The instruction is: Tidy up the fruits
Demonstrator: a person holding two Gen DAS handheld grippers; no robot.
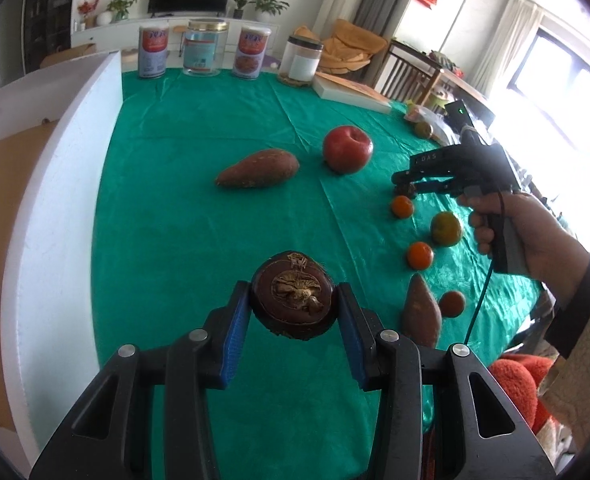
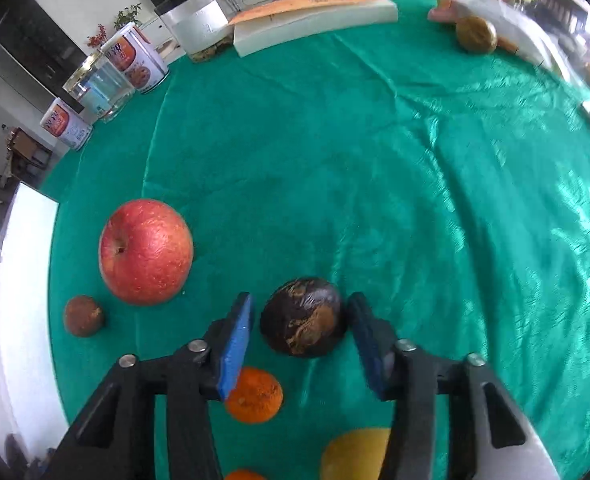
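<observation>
My left gripper (image 1: 293,300) is shut on a dark brown mangosteen (image 1: 293,299) and holds it above the green tablecloth (image 1: 199,208). My right gripper (image 2: 301,314) is open around a second dark mangosteen (image 2: 302,316) that rests on the cloth; a gap shows at the left pad. In the left wrist view the right gripper (image 1: 405,184) is low over the cloth. A red apple (image 2: 146,252) (image 1: 347,148), sweet potatoes (image 1: 258,168) (image 1: 420,312), small oranges (image 1: 402,206) (image 1: 420,255) (image 2: 253,395) and a green-orange citrus (image 1: 446,229) lie around.
A white box wall (image 1: 55,184) borders the table's left side. Cans and jars (image 1: 203,48) stand along the far edge, with a white board (image 1: 351,92) beside them. A small brown fruit (image 2: 83,316) lies left of the apple. A round greenish fruit (image 2: 476,34) sits at the far right.
</observation>
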